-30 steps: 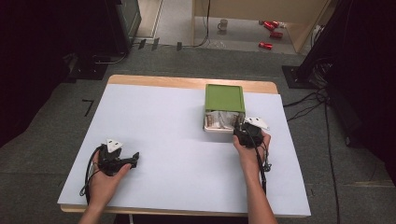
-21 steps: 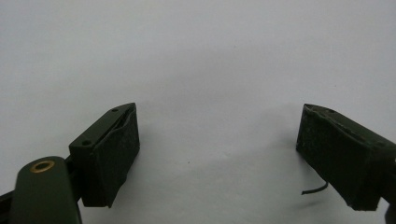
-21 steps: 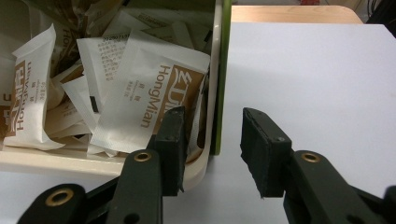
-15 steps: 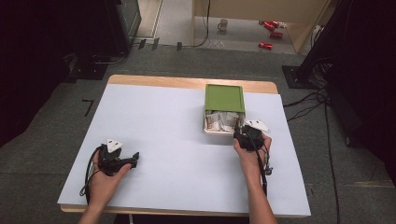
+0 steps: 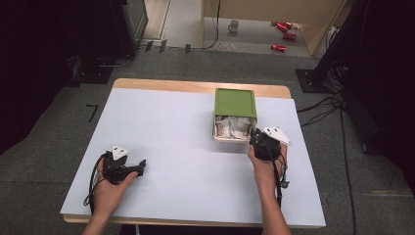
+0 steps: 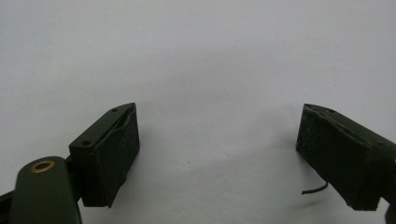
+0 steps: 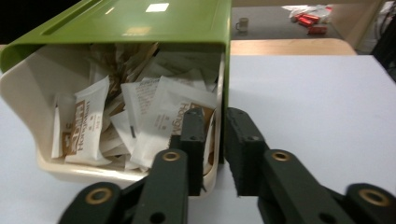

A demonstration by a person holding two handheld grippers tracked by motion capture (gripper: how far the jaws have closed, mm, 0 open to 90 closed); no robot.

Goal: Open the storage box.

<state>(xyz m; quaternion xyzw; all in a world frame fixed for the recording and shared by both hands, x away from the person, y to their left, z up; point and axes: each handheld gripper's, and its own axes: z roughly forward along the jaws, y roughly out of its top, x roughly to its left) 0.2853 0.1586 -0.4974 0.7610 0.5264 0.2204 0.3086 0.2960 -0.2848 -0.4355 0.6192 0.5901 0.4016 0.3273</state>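
A cream box with a green lid (image 5: 235, 102) stands at the back right of the white table (image 5: 176, 127). Its near side gapes and shows several paper sachets (image 5: 232, 128). In the right gripper view the lid (image 7: 140, 23) overhangs the sachets (image 7: 159, 116). My right gripper (image 7: 215, 126) has just been closing. One jaw is inside the box and the other outside, pinching its right side wall. In the high view the right gripper (image 5: 254, 133) sits at the box's near right corner. My left gripper (image 5: 142, 166) rests on the table at the front left, open (image 6: 217, 140) with nothing between its jaws.
The table's wooden back edge (image 5: 195, 86) shows behind the white sheet. On the floor beyond lie a mug (image 5: 234, 25) and red cans (image 5: 284, 34). Cables (image 5: 323, 105) run on the floor at the right.
The right gripper has shut on the box's side wall and lifted a little. More of the sachets show under the lid now. The left gripper has stayed put.
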